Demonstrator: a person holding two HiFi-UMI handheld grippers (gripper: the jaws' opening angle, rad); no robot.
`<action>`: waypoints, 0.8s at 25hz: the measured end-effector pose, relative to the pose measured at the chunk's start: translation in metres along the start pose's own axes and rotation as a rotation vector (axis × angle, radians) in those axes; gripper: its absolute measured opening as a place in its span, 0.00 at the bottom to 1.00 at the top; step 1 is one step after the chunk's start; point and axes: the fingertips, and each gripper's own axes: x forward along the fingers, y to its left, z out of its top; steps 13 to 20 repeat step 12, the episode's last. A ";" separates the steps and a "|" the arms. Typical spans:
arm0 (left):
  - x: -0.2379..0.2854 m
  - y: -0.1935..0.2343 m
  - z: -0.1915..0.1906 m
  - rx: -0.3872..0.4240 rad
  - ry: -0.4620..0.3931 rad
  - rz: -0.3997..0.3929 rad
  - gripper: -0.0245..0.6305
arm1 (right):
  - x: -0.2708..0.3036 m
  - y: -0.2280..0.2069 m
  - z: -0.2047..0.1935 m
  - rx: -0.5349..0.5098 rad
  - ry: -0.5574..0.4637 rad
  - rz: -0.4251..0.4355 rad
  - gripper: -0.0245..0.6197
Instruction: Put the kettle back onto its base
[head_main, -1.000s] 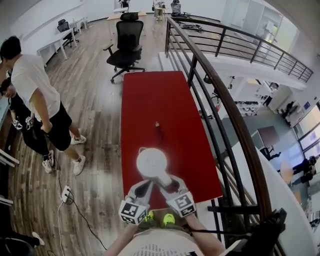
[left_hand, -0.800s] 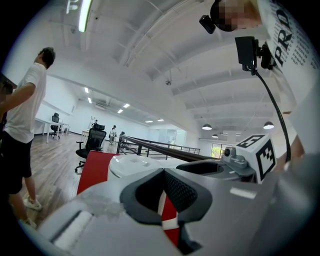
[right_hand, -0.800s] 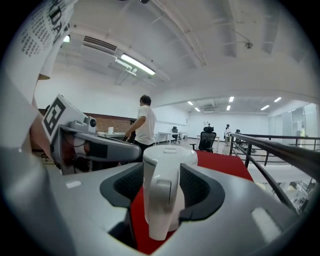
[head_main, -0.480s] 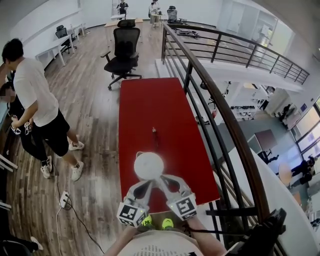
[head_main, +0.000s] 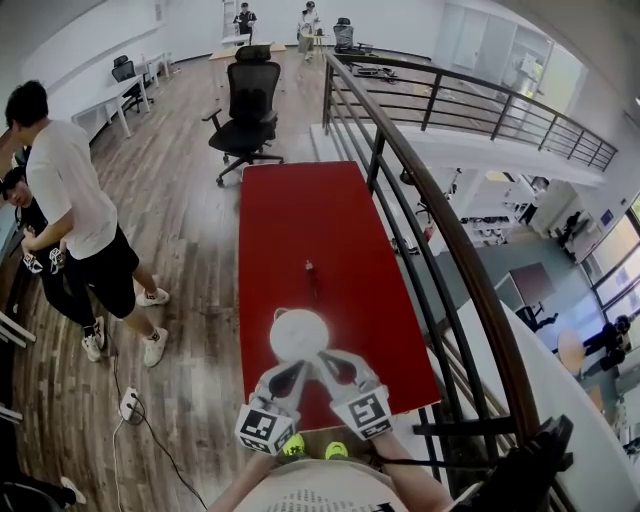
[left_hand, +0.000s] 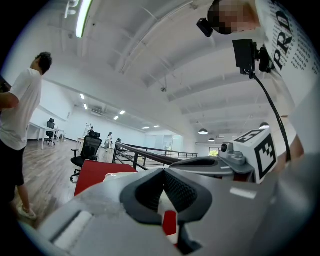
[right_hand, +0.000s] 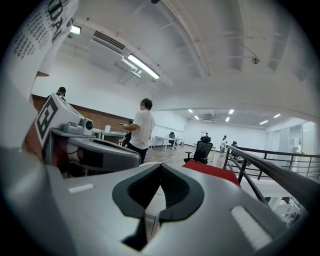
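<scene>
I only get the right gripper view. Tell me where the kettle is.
Observer: Head view: the white kettle is at the near end of the red table; the left gripper and right gripper meet at its near side.
Operator: Report the left fingers.
Observer: Left gripper view: its fingers are closed, with the kettle's white between them.
Operator: Find the base.
Observer: None I can identify; only a small object with a dark cord lies farther along the table.
</scene>
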 end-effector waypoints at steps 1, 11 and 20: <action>0.002 0.000 0.002 0.002 -0.008 -0.002 0.03 | 0.001 0.000 -0.001 -0.006 0.005 0.001 0.05; 0.006 0.000 0.011 0.003 -0.021 -0.013 0.03 | 0.003 -0.003 -0.001 -0.021 0.022 0.000 0.05; 0.006 0.000 0.012 0.002 -0.022 -0.014 0.03 | 0.003 -0.002 -0.001 -0.022 0.022 0.000 0.05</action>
